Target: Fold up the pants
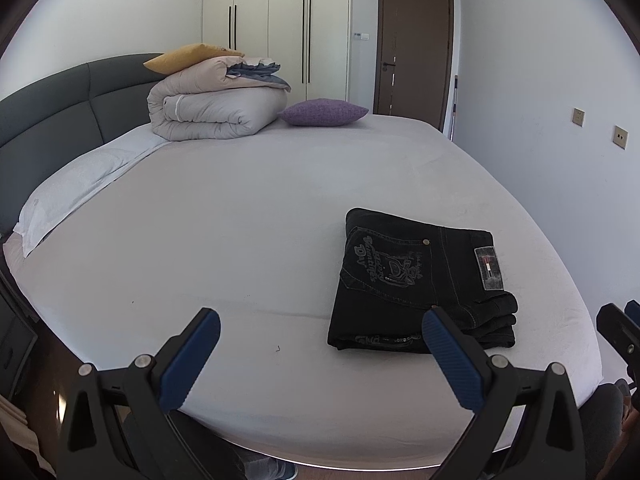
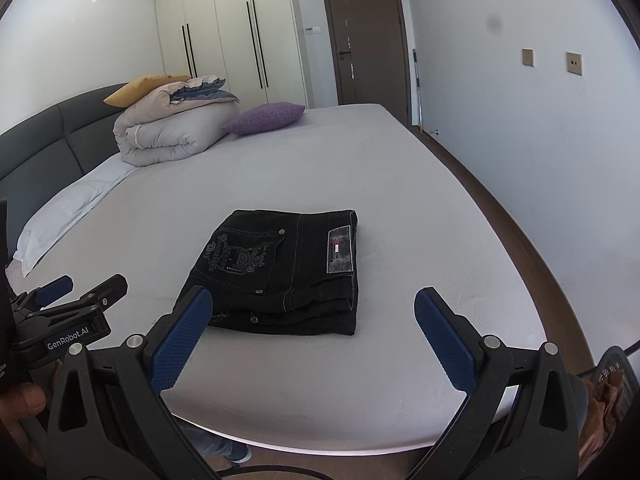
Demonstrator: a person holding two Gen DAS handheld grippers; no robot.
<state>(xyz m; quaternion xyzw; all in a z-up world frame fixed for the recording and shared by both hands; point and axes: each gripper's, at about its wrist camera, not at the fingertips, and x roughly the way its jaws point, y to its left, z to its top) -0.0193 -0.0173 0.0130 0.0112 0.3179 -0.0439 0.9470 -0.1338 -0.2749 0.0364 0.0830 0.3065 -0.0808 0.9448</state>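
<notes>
The pants (image 2: 280, 272) lay folded on the bed (image 2: 360, 168). The left gripper (image 1: 320, 344) and right gripper (image 2: 314, 320) had fingers apart, holding nothing.

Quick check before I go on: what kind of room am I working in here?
A bedroom, most likely. The black pants lie folded on a large bed with a padded grey headboard; a rolled duvet sits by it, and tall wardrobe doors line the far wall.

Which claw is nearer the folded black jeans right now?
Right, probably. The right claw hangs open directly before the folded black denim jeans; the left claw, also open, sits off their left side.
</notes>
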